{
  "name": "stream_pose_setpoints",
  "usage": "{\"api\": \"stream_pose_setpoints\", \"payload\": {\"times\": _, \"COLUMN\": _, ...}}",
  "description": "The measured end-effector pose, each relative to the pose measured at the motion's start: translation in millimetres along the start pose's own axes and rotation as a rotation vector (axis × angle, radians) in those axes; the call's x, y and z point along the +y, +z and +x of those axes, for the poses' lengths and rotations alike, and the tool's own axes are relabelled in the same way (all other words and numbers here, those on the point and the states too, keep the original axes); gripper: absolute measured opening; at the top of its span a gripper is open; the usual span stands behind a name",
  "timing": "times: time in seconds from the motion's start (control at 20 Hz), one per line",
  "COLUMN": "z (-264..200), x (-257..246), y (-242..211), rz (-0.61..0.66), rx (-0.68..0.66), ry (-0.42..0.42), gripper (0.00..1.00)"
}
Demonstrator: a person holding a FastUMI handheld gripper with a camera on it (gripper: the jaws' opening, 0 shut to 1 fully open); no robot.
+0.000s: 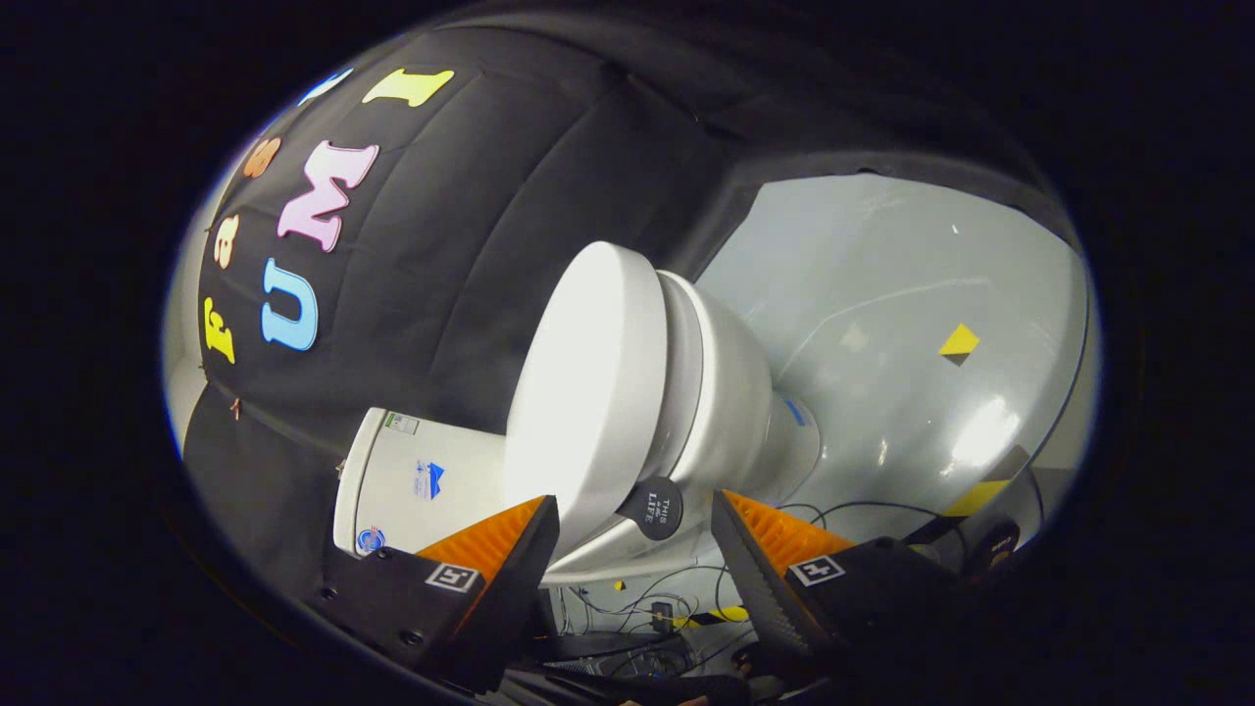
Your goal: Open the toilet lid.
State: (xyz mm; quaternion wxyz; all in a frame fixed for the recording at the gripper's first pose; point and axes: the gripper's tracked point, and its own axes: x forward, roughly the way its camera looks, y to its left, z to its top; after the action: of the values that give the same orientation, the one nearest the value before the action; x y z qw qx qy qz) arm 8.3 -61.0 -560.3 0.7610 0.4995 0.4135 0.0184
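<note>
The view is rolled, so the white toilet appears on its side. Its lid [588, 392] lies down against the seat and bowl [730, 392], and the tank [407, 480] stands behind it against the black cloth wall. A round black tag [652, 508] sticks out from the lid's side edge. My gripper [635, 515] is open, and both the tag and the lid's edge lie in the gap just ahead of the fingertips [510, 544]. Neither finger presses on the lid.
The grey floor [882, 294] beyond the bowl carries yellow-and-black tape marks [959, 343]. Loose cables [667, 598] lie on the floor near the toilet's base. The black cloth wall [471, 226] hangs close behind the tank.
</note>
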Motion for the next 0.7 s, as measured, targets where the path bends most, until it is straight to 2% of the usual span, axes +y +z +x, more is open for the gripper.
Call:
{"api": "stream_pose_setpoints", "payload": {"times": 0.25, "z": 16.6, "x": -5.4, "y": -4.8, "rz": 0.035, "rx": 0.072, "ry": 0.004, "gripper": 0.98}}
{"api": "stream_pose_setpoints", "payload": {"times": 0.35, "z": 25.9, "x": -6.0, "y": -8.5, "rz": 0.065, "rx": 0.094, "ry": 0.014, "gripper": 0.9}}
{"api": "stream_pose_setpoints", "payload": {"times": 0.4, "z": 28.0, "x": -4.6, "y": -9.9, "rz": 0.083, "rx": 0.098, "ry": 0.019, "gripper": 0.9}}
{"api": "stream_pose_setpoints", "payload": {"times": 0.5, "z": 38.3, "x": -5.8, "y": -14.7, "rz": 0.114, "rx": 0.111, "ry": 0.024, "gripper": 0.65}}
{"api": "stream_pose_setpoints", "payload": {"times": 0.55, "z": 48.8, "x": -14.1, "y": -17.5, "rz": 0.108, "rx": 0.123, "ry": -0.01, "gripper": 0.52}}
{"api": "stream_pose_setpoints", "payload": {"times": 0.65, "z": 43.8, "x": -9.8, "y": -6.6, "rz": 0.114, "rx": 0.099, "ry": 0.003, "gripper": 0.27}}
{"api": "stream_pose_setpoints", "payload": {"times": 0.7, "z": 54.8, "x": -6.0, "y": -3.7, "rz": 0.126, "rx": 0.077, "ry": 0.02, "gripper": 0.27}}
